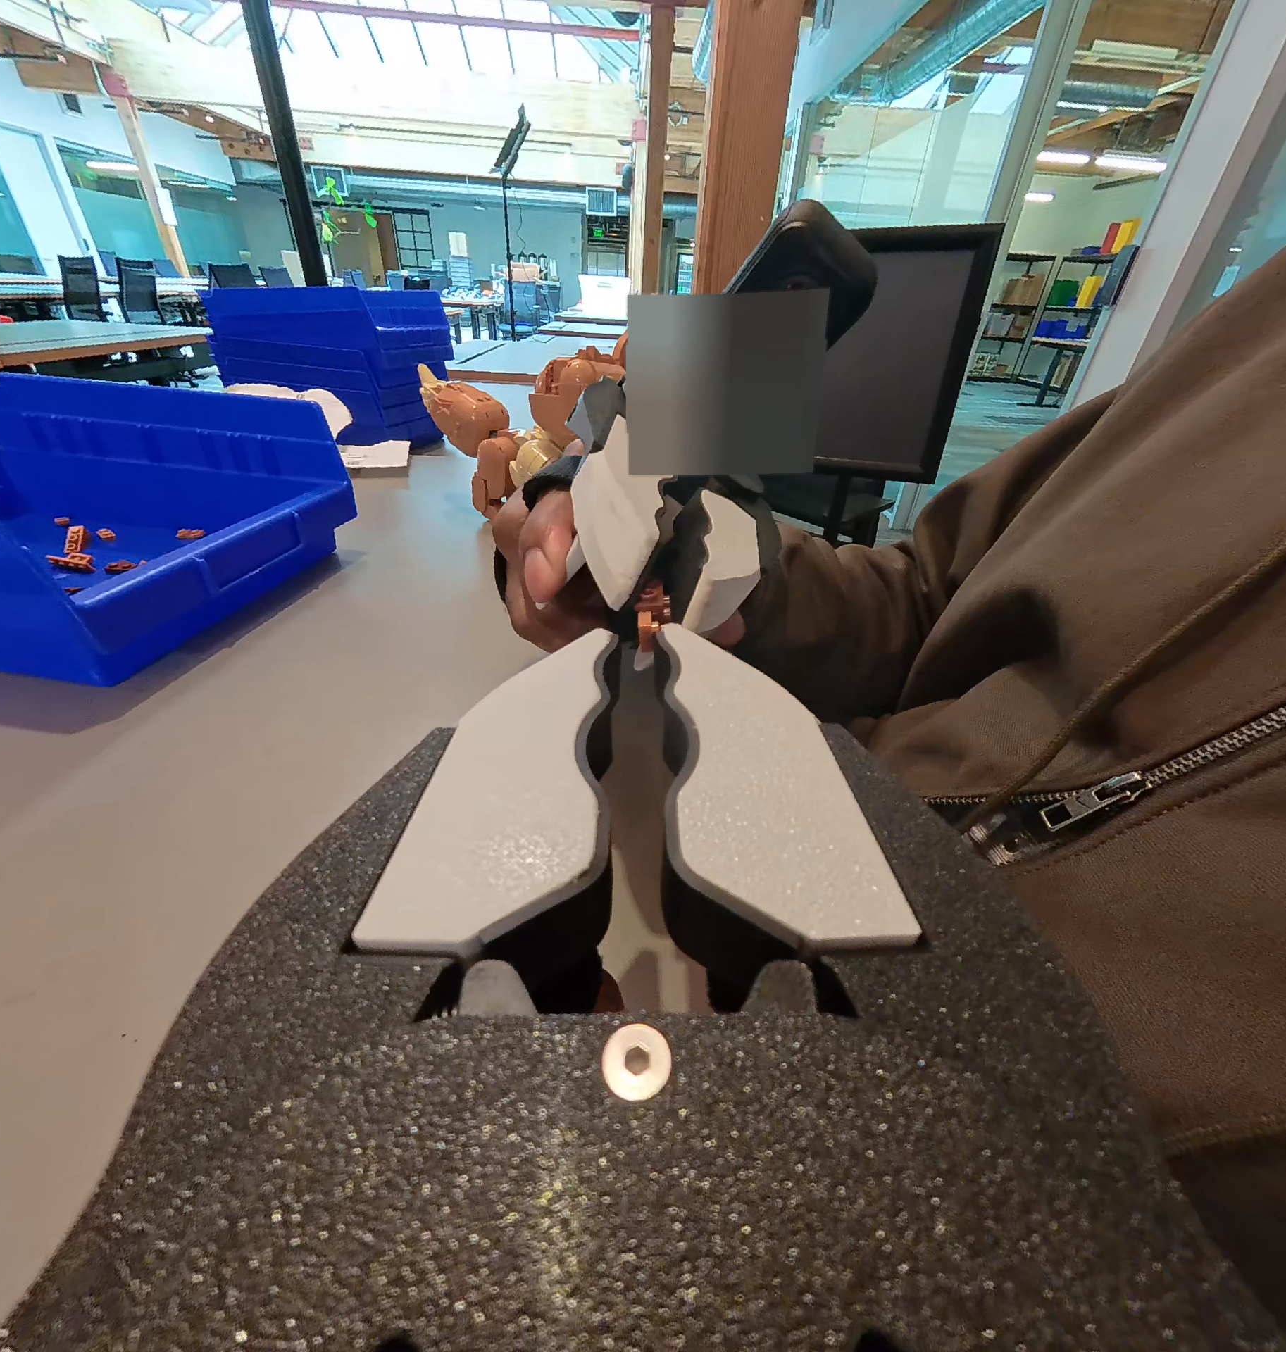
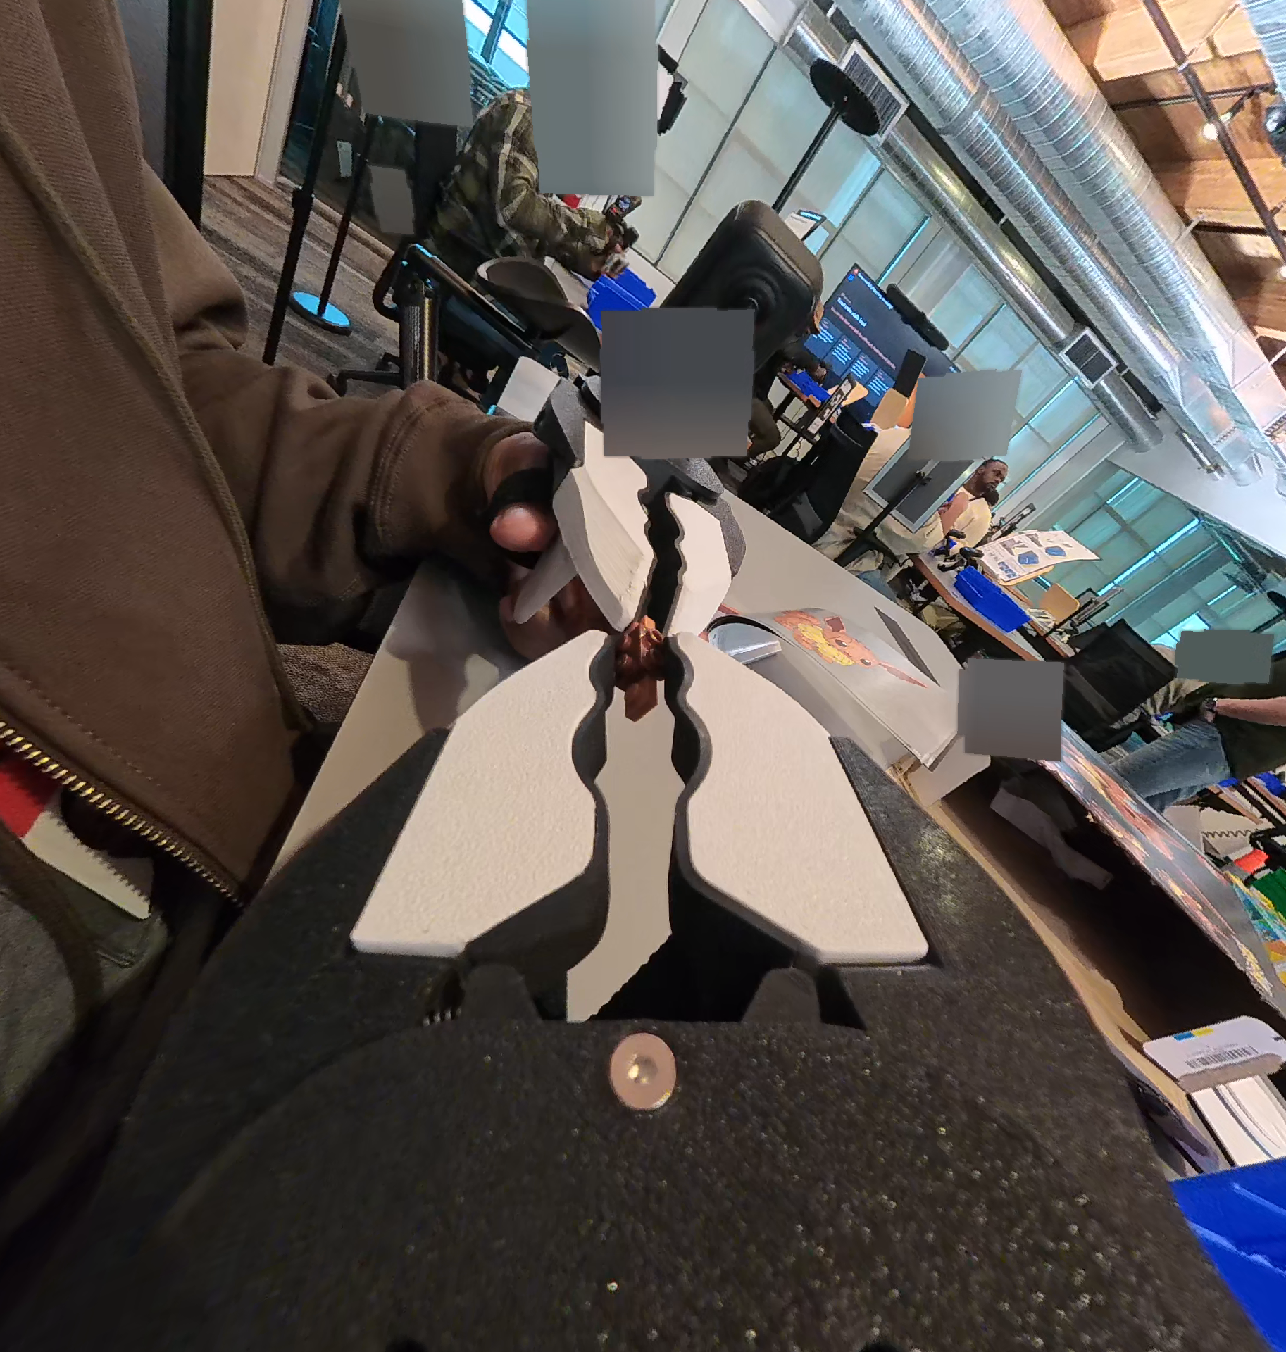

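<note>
My left gripper (image 1: 638, 638) is shut on a small orange-brown brick piece (image 1: 649, 631) with a pale tip, pinched at the very ends of its fingers. My right gripper (image 2: 638, 644) is shut on a darker brown studded brick piece (image 2: 638, 680). The two grippers point at each other, tip to tip, above the grey table (image 1: 223, 731), and the two pieces meet between them. The right gripper (image 1: 658, 596) shows facing me in the left wrist view. The left gripper (image 2: 651, 618) shows facing me in the right wrist view. A hand in a brown jacket sleeve (image 1: 1064, 585) holds each one.
An open blue bin (image 1: 208, 512) with several loose brown bricks (image 1: 77, 545) sits at the left, with a stack of blue bins (image 1: 333, 344) behind. A partly built brown brick model (image 1: 501, 432) stands farther back. A dark monitor (image 1: 911, 351) is at the right. A picture booklet (image 2: 845, 644) lies on the table. Both grippers' tips are close together, under 4 cm apart.
</note>
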Action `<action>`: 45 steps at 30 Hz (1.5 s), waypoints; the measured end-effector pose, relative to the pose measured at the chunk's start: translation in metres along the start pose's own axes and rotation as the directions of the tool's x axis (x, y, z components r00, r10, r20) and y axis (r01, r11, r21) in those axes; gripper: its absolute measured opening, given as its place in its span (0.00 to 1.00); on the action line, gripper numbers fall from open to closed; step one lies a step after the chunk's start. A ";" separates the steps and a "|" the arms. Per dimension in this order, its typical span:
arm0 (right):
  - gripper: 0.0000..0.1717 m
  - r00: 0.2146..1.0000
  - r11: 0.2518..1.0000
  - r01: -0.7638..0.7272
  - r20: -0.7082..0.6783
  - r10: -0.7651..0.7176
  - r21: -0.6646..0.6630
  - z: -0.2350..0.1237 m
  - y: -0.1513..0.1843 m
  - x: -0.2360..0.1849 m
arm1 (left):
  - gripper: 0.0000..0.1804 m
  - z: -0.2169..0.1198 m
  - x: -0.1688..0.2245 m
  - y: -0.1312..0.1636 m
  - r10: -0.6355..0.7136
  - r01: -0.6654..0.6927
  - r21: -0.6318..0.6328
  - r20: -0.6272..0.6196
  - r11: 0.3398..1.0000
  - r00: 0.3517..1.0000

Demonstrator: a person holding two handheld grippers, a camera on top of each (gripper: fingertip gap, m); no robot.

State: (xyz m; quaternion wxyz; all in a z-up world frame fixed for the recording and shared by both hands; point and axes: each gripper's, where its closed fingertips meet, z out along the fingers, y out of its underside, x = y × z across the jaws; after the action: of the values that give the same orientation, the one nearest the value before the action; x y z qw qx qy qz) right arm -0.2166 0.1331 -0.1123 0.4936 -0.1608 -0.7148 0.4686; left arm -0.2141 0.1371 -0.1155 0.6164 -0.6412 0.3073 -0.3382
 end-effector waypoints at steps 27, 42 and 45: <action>0.07 0.998 0.996 0.011 -0.054 -0.015 -0.084 0.002 0.014 0.009 | 0.03 0.005 -0.013 0.006 0.023 -0.017 -0.068 0.085 0.998 0.996; 0.07 0.956 0.982 0.090 -0.260 -0.132 -0.168 -0.008 0.023 0.043 | 0.03 -0.015 -0.049 0.003 -0.201 0.199 0.035 0.223 0.979 0.954; 0.07 0.858 0.954 -0.044 -0.501 -0.116 -0.296 -0.035 0.048 0.105 | 0.03 -0.014 -0.051 0.004 -0.203 0.201 0.032 0.236 0.979 0.950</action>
State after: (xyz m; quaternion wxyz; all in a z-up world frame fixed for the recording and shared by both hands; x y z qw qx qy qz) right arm -0.2461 0.2479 -0.0915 0.6446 -0.3385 -0.6227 0.2866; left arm -0.2552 0.1699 -0.1221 0.6134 -0.7029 0.1629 -0.3213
